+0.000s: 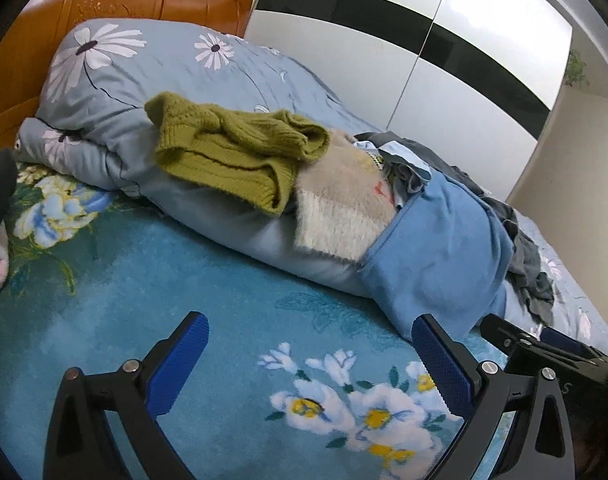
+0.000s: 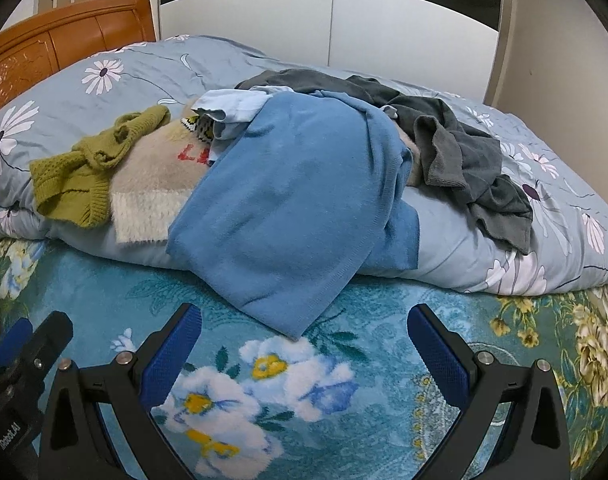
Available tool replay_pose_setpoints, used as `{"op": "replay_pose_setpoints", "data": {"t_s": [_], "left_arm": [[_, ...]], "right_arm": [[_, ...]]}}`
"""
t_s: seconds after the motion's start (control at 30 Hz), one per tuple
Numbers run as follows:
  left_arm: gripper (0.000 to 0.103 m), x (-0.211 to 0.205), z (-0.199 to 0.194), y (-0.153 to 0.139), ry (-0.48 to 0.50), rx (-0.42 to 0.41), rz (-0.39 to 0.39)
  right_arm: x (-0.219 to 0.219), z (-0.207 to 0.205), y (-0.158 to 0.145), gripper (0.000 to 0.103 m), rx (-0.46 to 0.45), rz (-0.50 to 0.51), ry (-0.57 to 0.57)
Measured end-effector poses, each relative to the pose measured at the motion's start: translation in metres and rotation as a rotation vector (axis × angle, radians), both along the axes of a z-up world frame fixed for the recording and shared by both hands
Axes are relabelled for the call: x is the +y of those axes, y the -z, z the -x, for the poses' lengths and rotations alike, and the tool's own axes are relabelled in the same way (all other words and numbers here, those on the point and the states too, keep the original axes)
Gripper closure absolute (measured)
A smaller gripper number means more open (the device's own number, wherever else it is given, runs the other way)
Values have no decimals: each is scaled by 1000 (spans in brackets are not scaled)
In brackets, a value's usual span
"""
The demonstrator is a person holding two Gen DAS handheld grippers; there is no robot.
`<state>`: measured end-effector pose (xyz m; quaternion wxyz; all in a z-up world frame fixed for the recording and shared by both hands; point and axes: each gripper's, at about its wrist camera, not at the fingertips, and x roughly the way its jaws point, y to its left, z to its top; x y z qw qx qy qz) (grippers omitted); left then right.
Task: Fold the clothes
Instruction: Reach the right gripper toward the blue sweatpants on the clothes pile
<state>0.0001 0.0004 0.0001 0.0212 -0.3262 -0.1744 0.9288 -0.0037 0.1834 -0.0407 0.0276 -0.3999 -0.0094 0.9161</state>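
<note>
A pile of clothes lies on a rolled grey-blue flowered quilt (image 2: 104,92) on the bed. A blue knit garment (image 2: 288,216) hangs over the quilt's front edge; it also shows in the left wrist view (image 1: 435,256). A beige fluffy sweater (image 2: 160,184) with red letters, an olive green knit sweater (image 1: 232,156) and dark grey clothes (image 2: 471,160) lie beside it. My left gripper (image 1: 307,340) is open and empty over the teal floral blanket (image 1: 184,288). My right gripper (image 2: 304,332) is open and empty, just in front of the blue garment's lower corner.
An orange wooden headboard (image 1: 104,4) stands at the left. A white wardrobe with a black stripe (image 2: 343,20) stands behind the bed. The other gripper shows at each view's edge (image 1: 543,344) (image 2: 20,360).
</note>
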Motion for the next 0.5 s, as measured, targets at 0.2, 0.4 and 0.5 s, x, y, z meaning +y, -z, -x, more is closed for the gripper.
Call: {"op": "replay_pose_setpoints", "data": {"t_s": [0.2,0.4,0.5], "left_arm": [[0,1,2,1,4,6,4],[0,-3,0,1,-2,19,-21],[0,-5,-1,2,-15,19,-27]], "right_arm": [[-5,6,2,0,28,-1,3],[1,3,3,0,60,-17,0],[1,3,5,0,54,-11,1]]}}
